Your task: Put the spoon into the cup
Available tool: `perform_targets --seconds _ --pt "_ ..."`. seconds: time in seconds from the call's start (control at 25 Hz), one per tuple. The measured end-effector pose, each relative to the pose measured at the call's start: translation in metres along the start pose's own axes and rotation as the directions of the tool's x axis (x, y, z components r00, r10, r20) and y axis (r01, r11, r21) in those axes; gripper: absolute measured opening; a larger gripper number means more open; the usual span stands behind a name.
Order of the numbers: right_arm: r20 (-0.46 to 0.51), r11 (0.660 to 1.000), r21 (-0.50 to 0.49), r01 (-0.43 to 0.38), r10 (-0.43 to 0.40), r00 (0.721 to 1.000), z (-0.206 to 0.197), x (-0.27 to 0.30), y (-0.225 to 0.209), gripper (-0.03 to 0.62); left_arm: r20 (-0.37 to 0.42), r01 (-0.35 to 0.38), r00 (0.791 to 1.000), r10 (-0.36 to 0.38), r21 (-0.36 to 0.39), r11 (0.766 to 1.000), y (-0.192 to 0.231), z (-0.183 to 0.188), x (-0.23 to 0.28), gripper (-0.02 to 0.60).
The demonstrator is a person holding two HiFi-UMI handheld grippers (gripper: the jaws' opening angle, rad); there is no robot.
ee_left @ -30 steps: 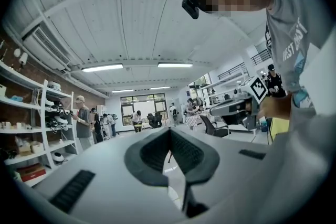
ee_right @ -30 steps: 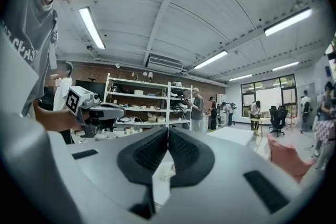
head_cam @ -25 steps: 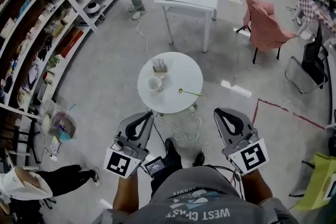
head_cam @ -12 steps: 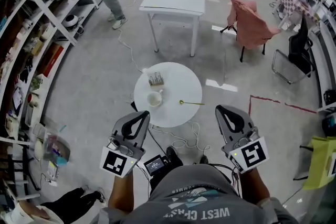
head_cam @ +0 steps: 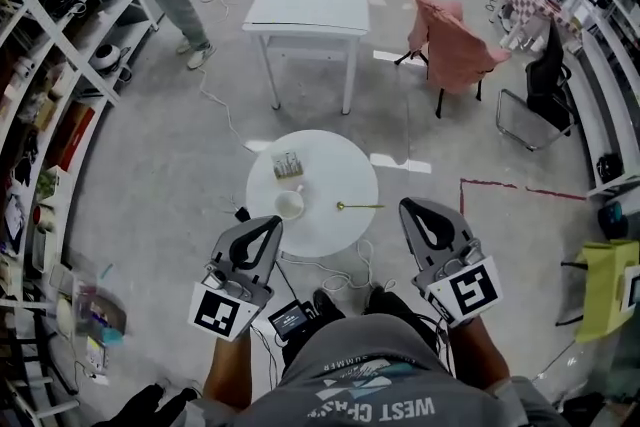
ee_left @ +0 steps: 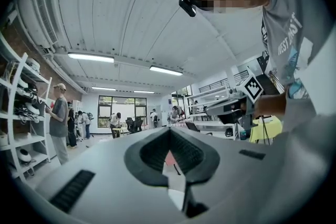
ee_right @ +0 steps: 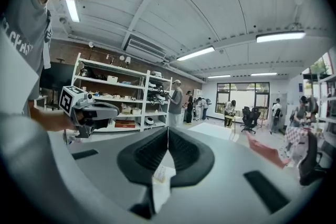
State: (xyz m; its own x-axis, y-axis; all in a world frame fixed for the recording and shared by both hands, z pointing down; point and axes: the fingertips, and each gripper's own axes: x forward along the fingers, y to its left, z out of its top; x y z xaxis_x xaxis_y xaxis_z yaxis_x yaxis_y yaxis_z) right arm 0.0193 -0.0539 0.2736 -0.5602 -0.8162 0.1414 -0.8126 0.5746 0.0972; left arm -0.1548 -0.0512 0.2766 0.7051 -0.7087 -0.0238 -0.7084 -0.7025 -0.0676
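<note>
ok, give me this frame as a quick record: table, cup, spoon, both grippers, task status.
table: round, white, in front of the person
cup: white, upright, on the table's left part
spoon: flat on the table, right of the cup, not touching it
holder: small, beyond the cup
left gripper: fingers together, empty
right gripper: fingers together, empty
status: spoon not yet picked up

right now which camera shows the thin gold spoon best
The head view: the thin gold metal spoon lies on the round white table, right of the white cup and apart from it. The left and right gripper views look out level across the room; the spoon cannot be made out in either.
</note>
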Motion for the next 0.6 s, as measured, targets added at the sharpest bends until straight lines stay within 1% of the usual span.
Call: perform_targets --seconds 0.16,0.24,0.32,0.36,0.44,0.6 --pt "-0.012 1.000 0.010 0.016 -0.015 1.000 -0.007 0.007 -0.010 0.003 -0.013 0.007 1.000 -0.007 -0.019 1.000 0.003 -0.007 0.008 0.002" --pt "0.012 1.000 0.013 0.013 -0.013 1.000 -0.004 0.014 -0.016 0.003 -0.025 0.003 1.000 -0.004 -0.021 1.000 0.007 -0.010 0.012 0.003" --pt "0.059 1.000 0.025 0.006 -0.007 0.998 0.002 0.024 -0.020 0.003 -0.037 -0.009 0.999 0.008 -0.021 1.000 0.012 -0.012 0.016 0.003" --pt "0.058 0.999 0.033 0.000 -0.002 0.998 0.000 0.028 -0.022 0.003 -0.044 -0.017 0.999 0.016 -0.022 1.000 0.015 -0.013 0.018 0.002" --pt "0.020 0.999 0.046 -0.014 0.013 1.000 -0.011 0.034 -0.026 0.003 -0.056 -0.038 0.998 0.036 -0.028 0.999 0.021 -0.016 0.020 0.003" --pt "0.055 0.997 0.063 -0.039 0.035 0.998 -0.018 0.046 -0.042 0.003 -0.086 -0.072 0.994 0.070 -0.020 0.997 0.025 -0.021 0.028 0.003"
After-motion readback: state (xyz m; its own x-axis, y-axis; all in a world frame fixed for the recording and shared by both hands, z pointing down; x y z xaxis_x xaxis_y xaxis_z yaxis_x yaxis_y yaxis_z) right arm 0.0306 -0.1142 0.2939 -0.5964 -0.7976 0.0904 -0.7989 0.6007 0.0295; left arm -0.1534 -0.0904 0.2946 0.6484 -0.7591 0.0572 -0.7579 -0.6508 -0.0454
